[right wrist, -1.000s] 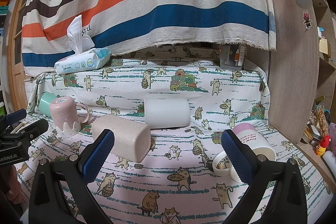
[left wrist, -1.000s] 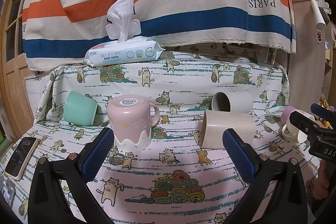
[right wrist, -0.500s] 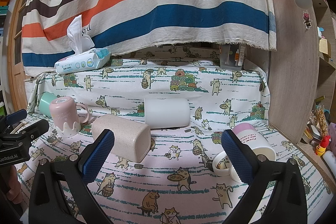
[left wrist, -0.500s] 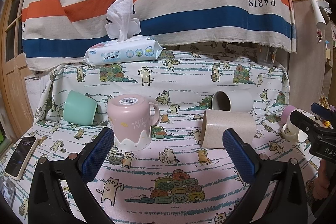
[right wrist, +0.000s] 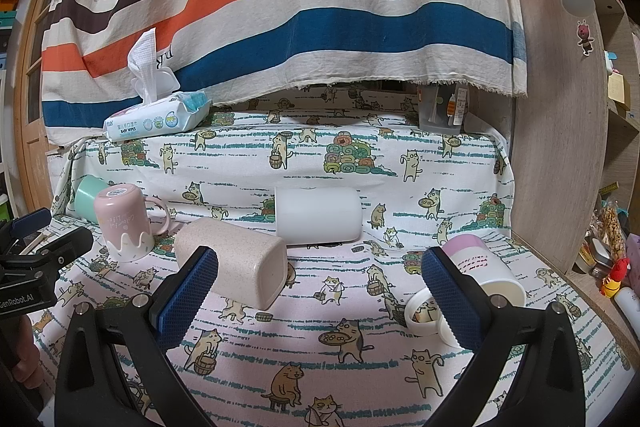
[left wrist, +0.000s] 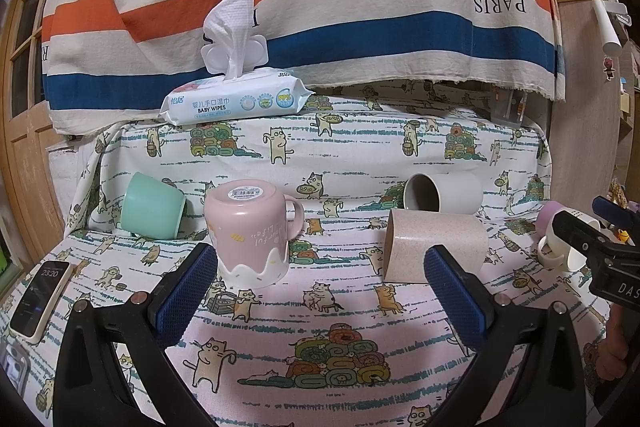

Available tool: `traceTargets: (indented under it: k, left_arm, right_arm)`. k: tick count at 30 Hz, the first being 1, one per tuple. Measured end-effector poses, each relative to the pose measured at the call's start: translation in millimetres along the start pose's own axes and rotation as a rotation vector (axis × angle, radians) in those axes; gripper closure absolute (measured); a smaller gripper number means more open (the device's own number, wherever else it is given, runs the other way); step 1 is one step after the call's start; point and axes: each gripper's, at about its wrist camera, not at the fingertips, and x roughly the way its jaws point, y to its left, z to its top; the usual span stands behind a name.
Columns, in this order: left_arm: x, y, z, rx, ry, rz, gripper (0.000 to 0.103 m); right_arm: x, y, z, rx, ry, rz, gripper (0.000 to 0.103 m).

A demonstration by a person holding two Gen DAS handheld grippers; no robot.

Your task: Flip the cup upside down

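Note:
A pink mug (left wrist: 250, 231) with a white wavy rim stands upside down on the cat-print cloth; it also shows in the right wrist view (right wrist: 126, 225). My left gripper (left wrist: 320, 291) is open and empty, a little in front of the mug. My right gripper (right wrist: 320, 295) is open and empty. A beige speckled cup (left wrist: 434, 245) (right wrist: 236, 267), a white cup (left wrist: 442, 193) (right wrist: 318, 215), a mint cup (left wrist: 152, 207) (right wrist: 86, 189) and a lilac-topped white cup (right wrist: 484, 267) all lie on their sides.
A baby wipes pack (left wrist: 236, 101) sits on the raised ledge at the back. A phone (left wrist: 40, 295) lies at the left edge. A wooden panel (right wrist: 560, 147) bounds the right side. A small white cup (right wrist: 422, 311) lies by the lilac cup.

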Motion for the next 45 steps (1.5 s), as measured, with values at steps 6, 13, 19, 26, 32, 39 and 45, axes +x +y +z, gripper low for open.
traceTargets:
  k: [6, 13, 19, 26, 32, 39, 45]
  left_arm:
    - [0.8, 0.1, 0.0, -0.003, 0.002, -0.014, 0.000]
    - [19.3, 4.6, 7.8, 0.012, 0.090, -0.068, 0.000]
    - [13.1, 15.1, 32.4, 0.052, -0.011, -0.075, 0.000]
    - [38.4, 36.8, 38.4, -0.024, -0.033, -0.076, 0.000]
    - [48.1, 46.3, 31.3, -0.060, 0.001, -0.058, 0.000]
    - [51.2, 46.5, 29.1, -0.058, 0.031, -0.041, 0.000]
    - [54.4, 45.9, 27.7, -0.061, 0.056, -0.046, 0.000]
  right_arm:
    - [0.1, 1.0, 0.6, -0.001, 0.001, 0.002, 0.001]
    - [-0.9, -2.3, 0.1, 0.011, 0.000, 0.035, 0.001]
    - [8.1, -20.3, 6.4, 0.122, 0.080, 0.149, 0.001]
    - [36.3, -12.9, 44.0, 0.043, 0.220, 0.300, 0.001]
    - [93.0, 52.3, 63.1, -0.388, 0.482, 0.520, 0.001]
    - [165.6, 100.2, 49.8, -0.588, 0.735, 0.515, 0.001]
    - [204.7, 105.4, 28.6, -0.608, 0.833, 0.497, 0.003]
